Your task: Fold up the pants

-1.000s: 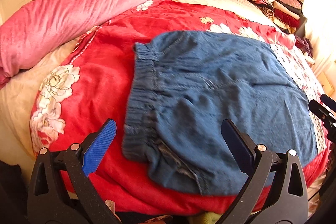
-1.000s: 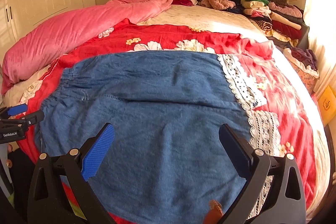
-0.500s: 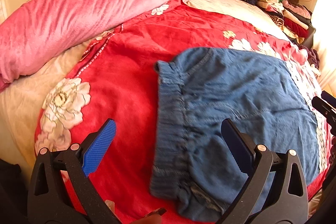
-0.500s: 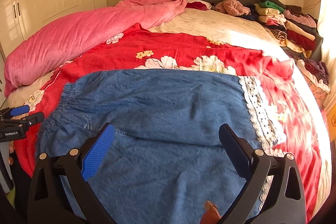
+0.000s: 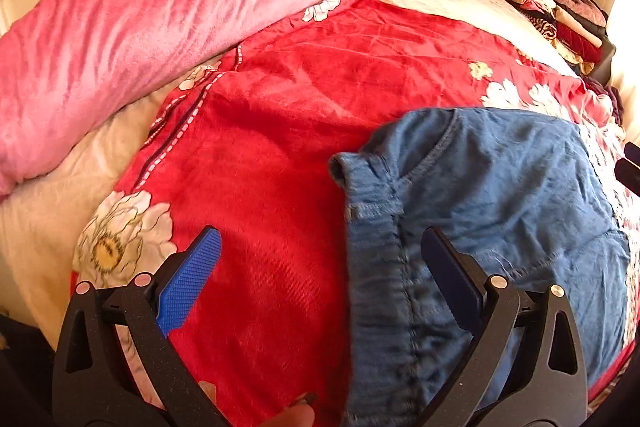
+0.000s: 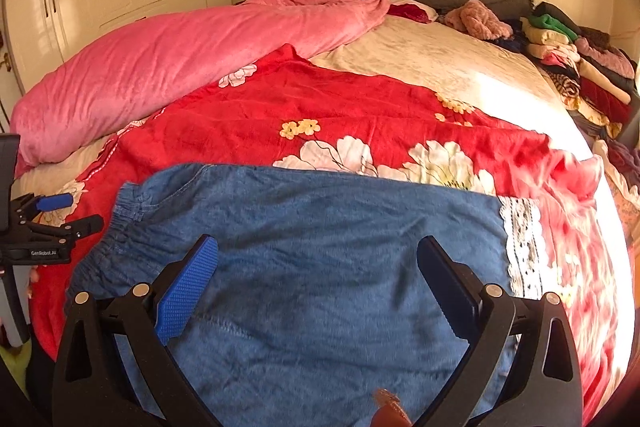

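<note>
Blue pants (image 6: 320, 267) lie flat on the red blanket (image 5: 280, 147); both grippers' fingers (image 5: 188, 283) (image 6: 188, 291) spread apart, holding nothing.

The bed's (image 6: 440, 67) near half is low and flat: red blanket (image 5: 320, 107) with the pants (image 6: 320, 247) spread on it. A pink duvet (image 6: 180, 67) banks up along the left edge. Clothes (image 6: 568, 59) pile at the far right corner, seemingly stacked high.
</note>
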### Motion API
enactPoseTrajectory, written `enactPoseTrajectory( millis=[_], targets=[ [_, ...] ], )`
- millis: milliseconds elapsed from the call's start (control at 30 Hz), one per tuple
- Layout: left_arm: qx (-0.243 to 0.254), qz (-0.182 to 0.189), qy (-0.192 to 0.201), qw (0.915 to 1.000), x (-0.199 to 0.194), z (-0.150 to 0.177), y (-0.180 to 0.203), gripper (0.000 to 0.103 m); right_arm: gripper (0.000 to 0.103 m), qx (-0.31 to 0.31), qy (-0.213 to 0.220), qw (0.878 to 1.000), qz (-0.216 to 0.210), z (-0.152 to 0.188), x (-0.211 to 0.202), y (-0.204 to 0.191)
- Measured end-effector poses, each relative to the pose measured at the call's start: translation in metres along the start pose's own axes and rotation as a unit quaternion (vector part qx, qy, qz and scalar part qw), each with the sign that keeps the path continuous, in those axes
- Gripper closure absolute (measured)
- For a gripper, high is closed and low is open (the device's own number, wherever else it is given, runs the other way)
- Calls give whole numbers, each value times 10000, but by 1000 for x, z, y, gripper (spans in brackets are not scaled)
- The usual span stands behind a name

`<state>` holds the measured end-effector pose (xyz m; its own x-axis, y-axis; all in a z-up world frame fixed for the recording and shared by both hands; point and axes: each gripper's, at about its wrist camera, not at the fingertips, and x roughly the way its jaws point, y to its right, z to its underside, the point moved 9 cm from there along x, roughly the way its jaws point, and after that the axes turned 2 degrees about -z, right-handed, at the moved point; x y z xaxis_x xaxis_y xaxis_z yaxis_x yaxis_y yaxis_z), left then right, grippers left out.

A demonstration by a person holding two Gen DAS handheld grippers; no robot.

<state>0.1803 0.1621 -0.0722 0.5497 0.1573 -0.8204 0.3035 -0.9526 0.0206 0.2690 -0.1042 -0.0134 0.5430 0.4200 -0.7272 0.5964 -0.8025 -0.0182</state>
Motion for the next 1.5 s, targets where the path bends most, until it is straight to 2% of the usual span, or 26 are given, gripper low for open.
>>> enactPoseTrajectory(
  millis=[433, 633, 700, 733, 800, 833, 867, 933, 1067, 1267, 1300, 1367, 1400, 1433, 1500],
  targets=[
    [250, 49, -363, 9990, 50, -26, 6, 9, 4, -863, -319, 9958, -35, -20, 62, -15],
    [507, -5, -130, 9986, 61, -32, 12, 10, 4, -1313, -379, 9906, -25, -23, 86, -26],
    [612, 82, -61, 9981, 61, -32, 16, 27, 4, -1396, -424, 9893, -25, -25, 94, -29],
    [662, 157, -59, 9977, 62, -32, 18, 32, 4, -1421, -447, 9888, -30, -25, 97, -30],
    [848, 267, -49, 9960, 64, -30, 23, 52, 4, -1486, -487, 9877, 2, -27, 104, -31],
    [896, 368, -41, 9953, 64, -29, 25, 57, 4, -1510, -519, 9872, -2, -27, 107, -32],
    [886, 506, -21, 9948, 62, -29, 28, 70, 4, -1524, -551, 9868, -5, -28, 110, -33],
    [825, 544, 44, 9951, 58, -30, 27, 73, 4, -1576, -630, 9855, -32, -27, 116, -36],
    [838, 577, 417, 9939, 31, -34, 28, 76, 4, -1719, -712, 9825, -16, -29, 123, -40],
    [897, 698, 738, 9908, -3, -31, 35, 76, 5, -2097, -552, 9762, 8, -32, 126, -52],
    [917, 701, 763, 9904, -5, -31, 36, 76, 10, -2171, -541, 9746, 8, -31, 126, -54],
    [977, 722, 801, 9894, -10, -28, 38, 76, 33, -2276, -594, 9717, -224, -27, 126, -63],
    [995, 726, 791, 9892, -11, -27, 39, 76, 56, -2253, -589, 9718, -372, -26, 125, -67],
    [999, 714, 787, 9893, -10, -26, 38, 76, 73, -2184, -555, 9726, -575, -25, 121, -72],
    [965, 686, 767, 9900, -8, -25, 35, 76, 83, -2147, -429, 9732, -706, -25, 113, -76]
  ],
)
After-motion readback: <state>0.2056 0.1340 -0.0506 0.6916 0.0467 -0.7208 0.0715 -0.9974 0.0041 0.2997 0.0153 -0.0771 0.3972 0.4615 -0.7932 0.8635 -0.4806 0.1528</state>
